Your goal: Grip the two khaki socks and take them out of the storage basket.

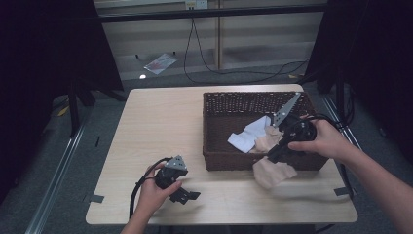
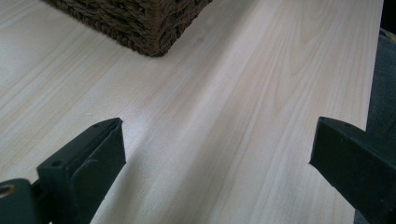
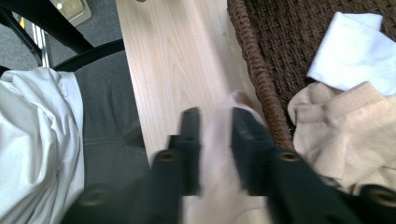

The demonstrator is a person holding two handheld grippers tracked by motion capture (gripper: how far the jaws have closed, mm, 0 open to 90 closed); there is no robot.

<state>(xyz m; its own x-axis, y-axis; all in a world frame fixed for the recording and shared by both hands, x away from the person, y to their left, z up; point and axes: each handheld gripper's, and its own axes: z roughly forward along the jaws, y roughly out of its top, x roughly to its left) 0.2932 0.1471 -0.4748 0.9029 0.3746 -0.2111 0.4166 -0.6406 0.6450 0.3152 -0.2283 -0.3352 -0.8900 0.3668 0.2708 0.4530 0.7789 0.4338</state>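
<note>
A lab-like recording booth: black curtains (image 1: 44,48), taped-down table (image 1: 160,122), trailing cables (image 1: 234,70).

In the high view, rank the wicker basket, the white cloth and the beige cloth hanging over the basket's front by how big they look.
1. wicker basket
2. beige cloth and white cloth: too similar to rank.

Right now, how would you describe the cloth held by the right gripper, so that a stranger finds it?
Find the brown wicker basket on the table's right half. A beige cloth hangs over its near wall onto the table, pinched by the right gripper. Unlike the white cloth inside, it is beige and half outside.
</note>
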